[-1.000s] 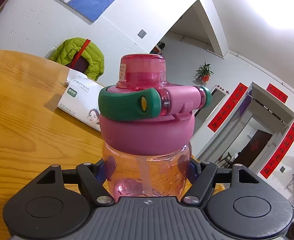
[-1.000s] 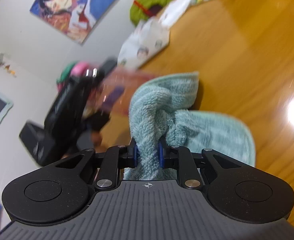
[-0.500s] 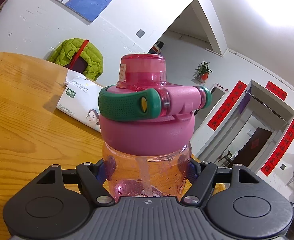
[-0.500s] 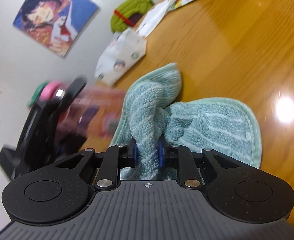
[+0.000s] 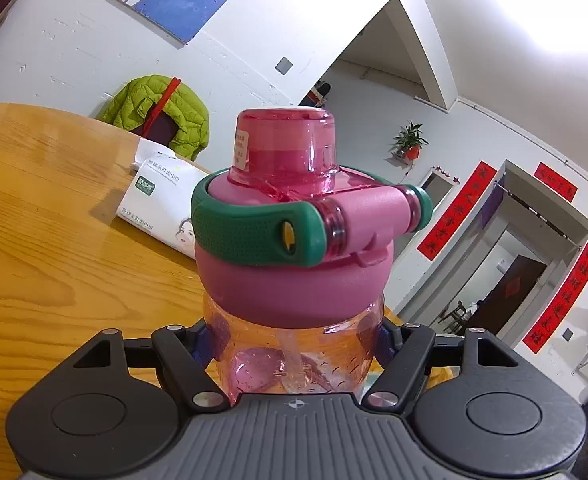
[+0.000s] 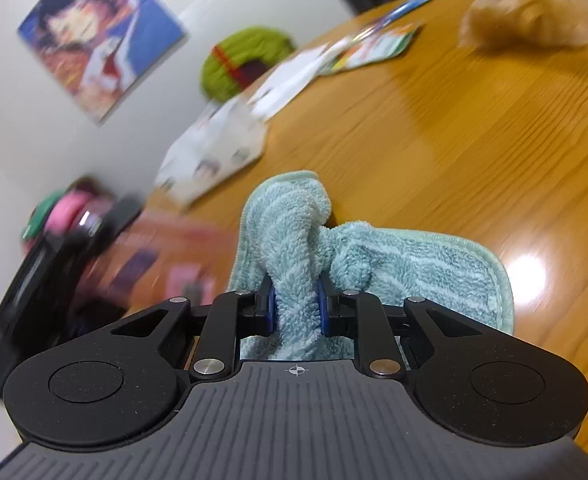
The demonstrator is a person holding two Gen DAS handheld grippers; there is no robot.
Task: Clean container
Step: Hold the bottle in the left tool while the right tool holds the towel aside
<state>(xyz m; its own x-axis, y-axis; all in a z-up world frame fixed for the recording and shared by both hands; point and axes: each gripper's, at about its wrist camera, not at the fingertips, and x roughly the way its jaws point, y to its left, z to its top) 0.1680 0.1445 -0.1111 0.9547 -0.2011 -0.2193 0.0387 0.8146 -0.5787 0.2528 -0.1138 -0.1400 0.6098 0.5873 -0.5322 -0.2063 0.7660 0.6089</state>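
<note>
A clear pink water bottle point(image 5: 294, 344) with a pink lid and a green carry handle point(image 5: 250, 236) stands upright between my left gripper's point(image 5: 294, 340) fingers, which are shut on its body. The same bottle point(image 6: 154, 256) shows blurred at the left of the right wrist view, with the left gripper's black body point(image 6: 54, 264) around it. My right gripper point(image 6: 294, 308) is shut on a bunched light-teal towel point(image 6: 373, 248), whose loose part hangs over the wooden table point(image 6: 473, 152) just right of the bottle.
A white tissue pack point(image 5: 162, 200) lies on the table behind the bottle. Papers and leaflets point(image 6: 353, 56) lie farther back. A clear bag with something brown point(image 6: 533, 8) sits at the far right. A green jacket hangs on a chair point(image 5: 154, 116) past the table edge.
The right wrist view has swung: bottle and left gripper slid toward the left edge and more table shows on the right. The towel stays clamped. The left wrist view is unchanged.
</note>
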